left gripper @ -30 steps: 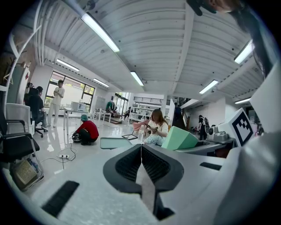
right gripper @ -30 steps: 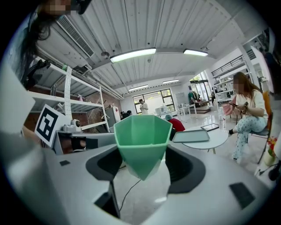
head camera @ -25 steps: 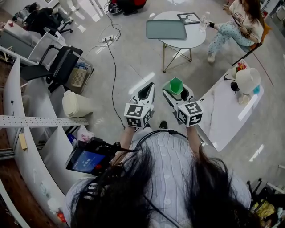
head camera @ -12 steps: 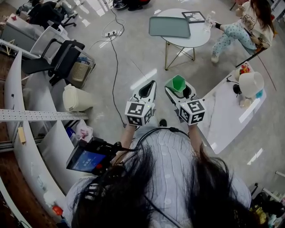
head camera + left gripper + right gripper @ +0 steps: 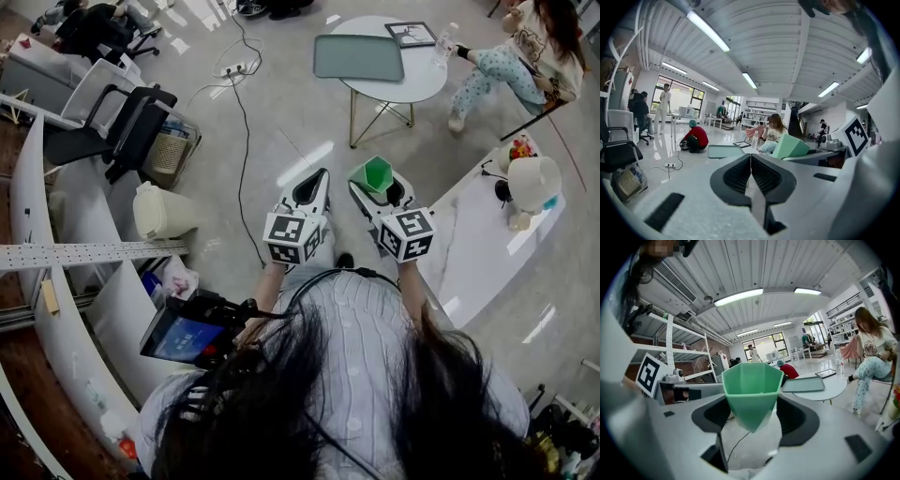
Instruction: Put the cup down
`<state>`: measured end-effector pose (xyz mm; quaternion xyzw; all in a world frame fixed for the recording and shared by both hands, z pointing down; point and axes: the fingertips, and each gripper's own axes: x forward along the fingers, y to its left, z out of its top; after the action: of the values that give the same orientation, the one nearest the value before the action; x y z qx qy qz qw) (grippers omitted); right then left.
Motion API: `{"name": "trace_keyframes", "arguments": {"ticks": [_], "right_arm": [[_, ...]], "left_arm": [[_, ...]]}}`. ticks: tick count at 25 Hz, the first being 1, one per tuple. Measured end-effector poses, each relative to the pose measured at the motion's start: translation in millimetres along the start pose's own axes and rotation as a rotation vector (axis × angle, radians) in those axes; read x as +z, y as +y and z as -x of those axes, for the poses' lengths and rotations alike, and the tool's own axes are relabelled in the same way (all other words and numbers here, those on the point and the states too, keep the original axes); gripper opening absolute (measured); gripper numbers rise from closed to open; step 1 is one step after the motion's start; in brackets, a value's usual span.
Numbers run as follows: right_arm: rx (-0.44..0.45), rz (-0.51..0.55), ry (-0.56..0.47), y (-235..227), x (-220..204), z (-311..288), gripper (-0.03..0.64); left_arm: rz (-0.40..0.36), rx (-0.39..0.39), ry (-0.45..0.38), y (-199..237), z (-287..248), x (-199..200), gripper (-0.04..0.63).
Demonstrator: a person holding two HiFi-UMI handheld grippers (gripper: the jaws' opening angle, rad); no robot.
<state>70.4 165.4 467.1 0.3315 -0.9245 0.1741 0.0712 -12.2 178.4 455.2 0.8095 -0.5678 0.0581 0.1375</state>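
A green faceted cup is held upright between the jaws of my right gripper, out in front of me above the floor. My left gripper is beside it on the left, its ribbed pads pressed together with nothing between them. In the left gripper view the cup shows at the right. A round white table with a grey-green tray stands ahead.
A white marble-topped table with a white lamp shade lies to my right. A seated person is at the far right. Black chairs, a white bin, a floor cable and curved shelving are on the left.
The view has shifted slightly; the round table and the seated person sit a little farther right and higher. Both grippers keep their places and the cup stays held.
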Motion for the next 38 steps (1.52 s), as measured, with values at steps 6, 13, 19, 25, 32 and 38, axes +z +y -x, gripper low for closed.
{"name": "trace_keyframes", "arguments": {"ticks": [6, 13, 19, 25, 32, 38], "right_arm": [[-0.024, -0.013, 0.000, -27.9, 10.8, -25.9, 0.316], [-0.056, -0.029, 0.013, -56.5, 25.6, -64.2, 0.316], [-0.084, -0.044, 0.028, -76.9, 37.6, -99.3, 0.316], [-0.099, -0.057, 0.028, -93.1, 52.8, -135.9, 0.316], [-0.127, -0.069, 0.029, -108.6, 66.5, -172.8, 0.316], [-0.153, -0.077, 0.028, -123.4, 73.7, -198.5, 0.316]], "left_arm": [[0.003, -0.024, 0.014, 17.5, -39.4, 6.0, 0.015], [0.012, -0.057, 0.027, 47.1, -86.4, 21.8, 0.015], [0.019, -0.086, 0.044, 74.5, -120.8, 32.1, 0.015], [0.023, -0.106, 0.051, 103.9, -152.0, 44.5, 0.015], [0.021, -0.136, 0.060, 134.8, -182.5, 57.4, 0.015], [0.018, -0.164, 0.070, 155.7, -208.9, 63.3, 0.015]]}}
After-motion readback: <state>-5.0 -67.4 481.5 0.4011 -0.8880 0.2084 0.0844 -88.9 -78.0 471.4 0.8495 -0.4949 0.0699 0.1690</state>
